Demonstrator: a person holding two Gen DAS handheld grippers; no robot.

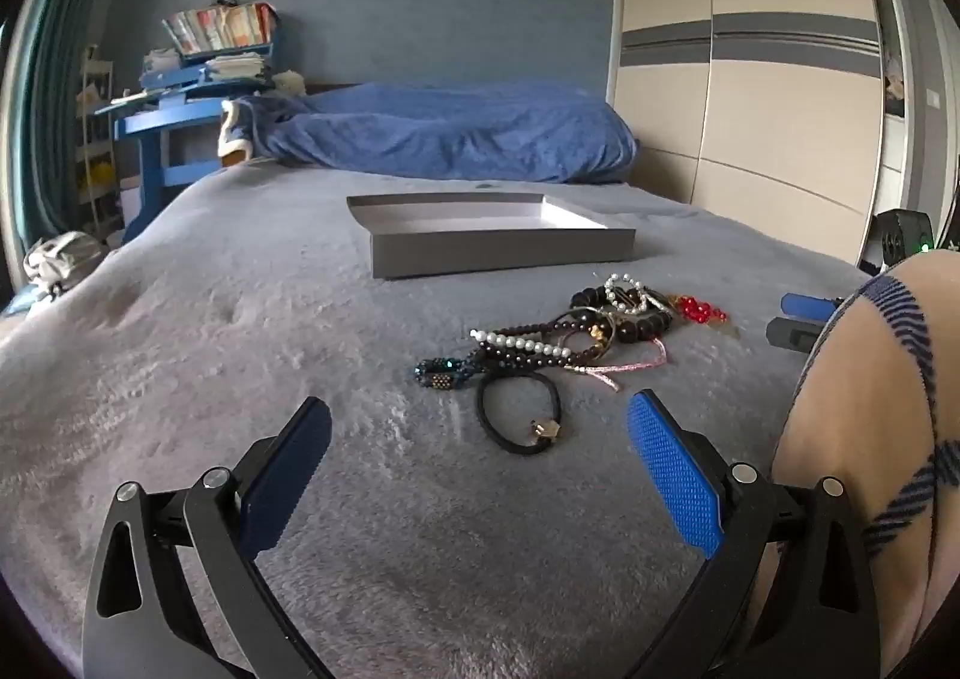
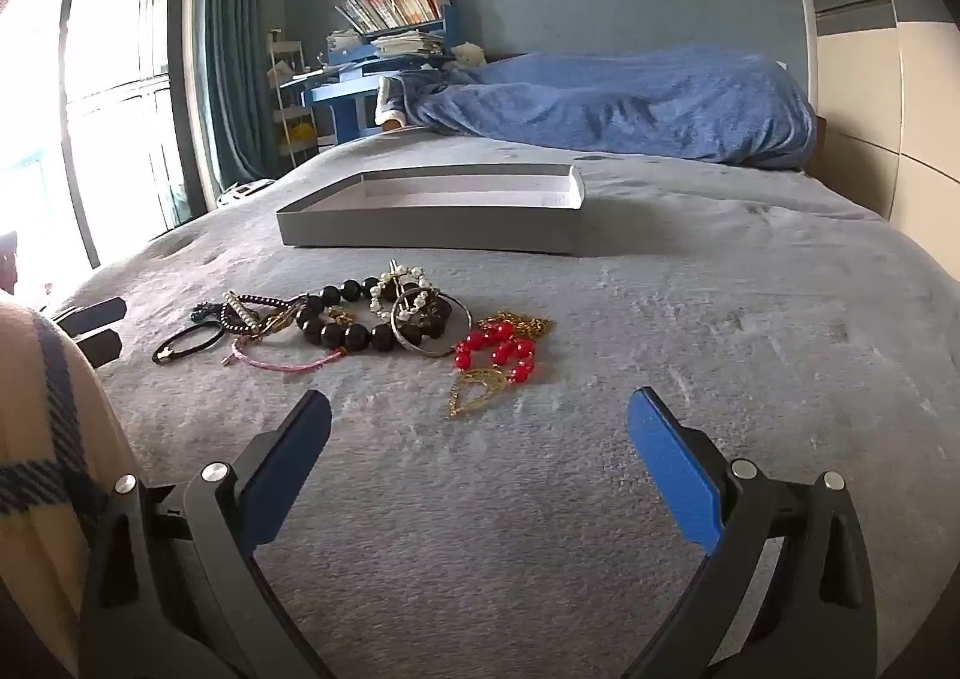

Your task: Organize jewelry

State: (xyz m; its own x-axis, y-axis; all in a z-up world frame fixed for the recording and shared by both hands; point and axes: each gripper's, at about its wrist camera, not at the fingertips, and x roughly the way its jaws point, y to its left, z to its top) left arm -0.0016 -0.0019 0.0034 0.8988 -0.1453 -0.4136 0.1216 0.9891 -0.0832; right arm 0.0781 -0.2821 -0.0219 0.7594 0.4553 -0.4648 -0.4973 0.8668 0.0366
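A tangled pile of jewelry (image 1: 594,331) lies on the grey bedspread: dark bead bracelets, a pearl strand (image 1: 522,344), a red bead piece (image 1: 699,310) and a black hair tie (image 1: 521,410) nearest me. A shallow grey box (image 1: 498,250) sits empty behind the pile. My left gripper (image 1: 480,439) is open and empty, just short of the hair tie. In the right wrist view the pile (image 2: 360,322) shows with the red beads and gold chain (image 2: 495,361) closest, the box (image 2: 432,226) behind. My right gripper (image 2: 480,439) is open and empty, just short of the red beads.
A blue quilt (image 1: 456,135) is heaped at the far end of the bed. A blue desk with books (image 1: 192,90) stands at the left, a wardrobe (image 1: 750,78) at the right. A window with curtains (image 2: 120,78) is at the left. My sleeve (image 1: 870,439) intrudes at the right.
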